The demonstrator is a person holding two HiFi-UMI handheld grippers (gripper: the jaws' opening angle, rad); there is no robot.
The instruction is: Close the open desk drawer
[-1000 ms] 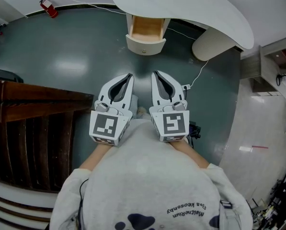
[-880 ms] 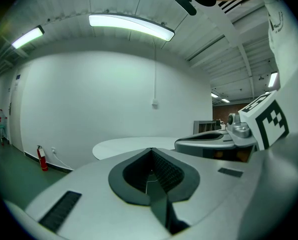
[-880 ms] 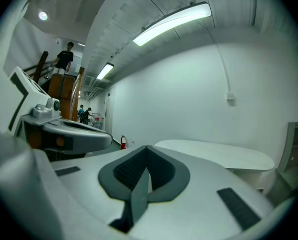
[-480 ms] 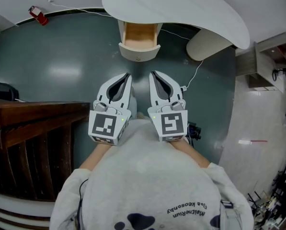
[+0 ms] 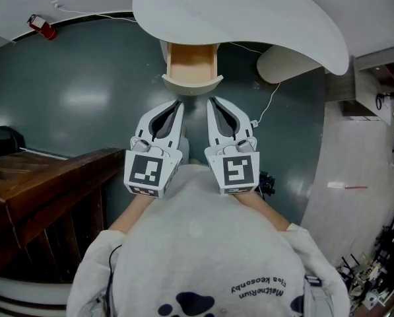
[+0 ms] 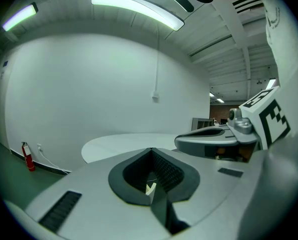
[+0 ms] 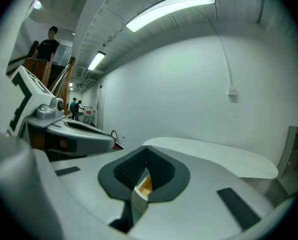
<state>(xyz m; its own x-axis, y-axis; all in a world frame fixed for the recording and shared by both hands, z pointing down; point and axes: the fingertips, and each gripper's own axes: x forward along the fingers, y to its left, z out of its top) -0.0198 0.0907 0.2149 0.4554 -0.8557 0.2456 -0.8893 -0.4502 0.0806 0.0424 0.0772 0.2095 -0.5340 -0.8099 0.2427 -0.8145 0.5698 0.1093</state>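
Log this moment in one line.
drawer: open, under desk | left hand-held gripper: shut, empty | right hand-held gripper: shut, empty | contact: none

Floor (image 5: 84, 98): dark grey-green, glossy. Standing on it — 1 white desk (image 5: 249, 12) on a rounded pedestal (image 5: 286, 61), 1 red fire extinguisher (image 5: 41, 27) by the wall, 1 trailing white cable (image 5: 270, 101) — dark wooden furniture (image 5: 45, 183) at left.

The person wears a light grey sweatshirt (image 5: 203, 256) with a dark paw print (image 5: 187, 304) and a line of dark letters (image 5: 257, 286). The left gripper (image 5: 177, 103) and right gripper (image 5: 211, 100) are pale grey and pointed, each with a black-lined hole. Each has a white cube (image 5: 147, 172) with black square marks.
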